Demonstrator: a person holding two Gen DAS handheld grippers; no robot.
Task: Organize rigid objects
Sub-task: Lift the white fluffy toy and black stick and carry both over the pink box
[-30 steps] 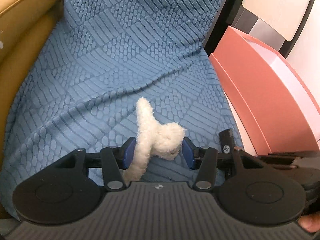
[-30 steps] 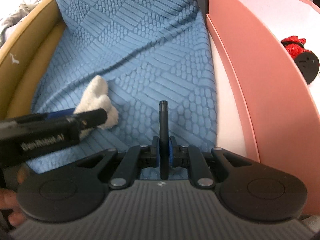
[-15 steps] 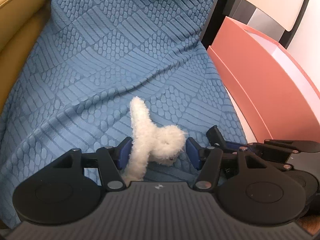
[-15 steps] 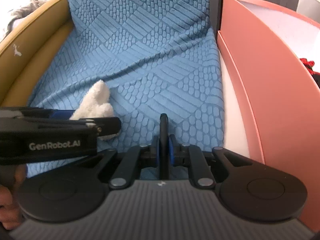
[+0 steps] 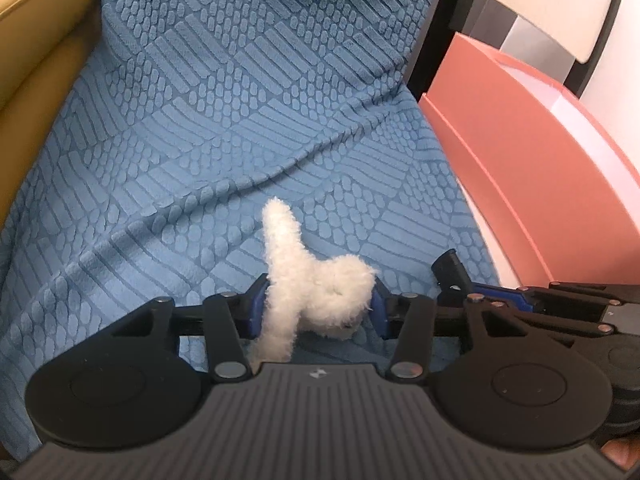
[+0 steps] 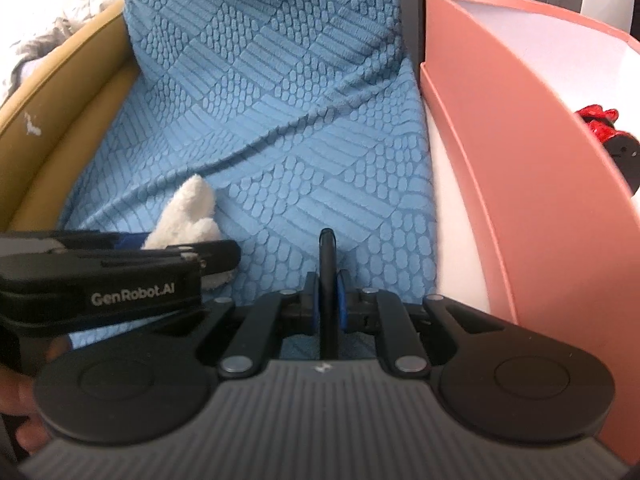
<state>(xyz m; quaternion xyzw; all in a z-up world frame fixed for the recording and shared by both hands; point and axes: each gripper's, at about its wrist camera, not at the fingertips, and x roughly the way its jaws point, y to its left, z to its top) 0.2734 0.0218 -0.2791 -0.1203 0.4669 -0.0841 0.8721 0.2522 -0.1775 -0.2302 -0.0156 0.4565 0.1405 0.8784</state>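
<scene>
White fluffy toy (image 5: 316,288) lying on blue textured blanket (image 5: 240,140), sitting between blue pads of left gripper (image 5: 316,308); jaws closing on toy's sides, both pads touching fluff. Right gripper (image 6: 327,300) hovering over blanket, jaws clamping thin black stick (image 6: 327,264), stick pointing forward. Pink box (image 6: 520,160) standing just right of blanket, red and black item (image 6: 608,136) lying inside.

one white plush (image 5: 316,284), one black rod (image 6: 328,276), one pink box (image 6: 532,184)
</scene>
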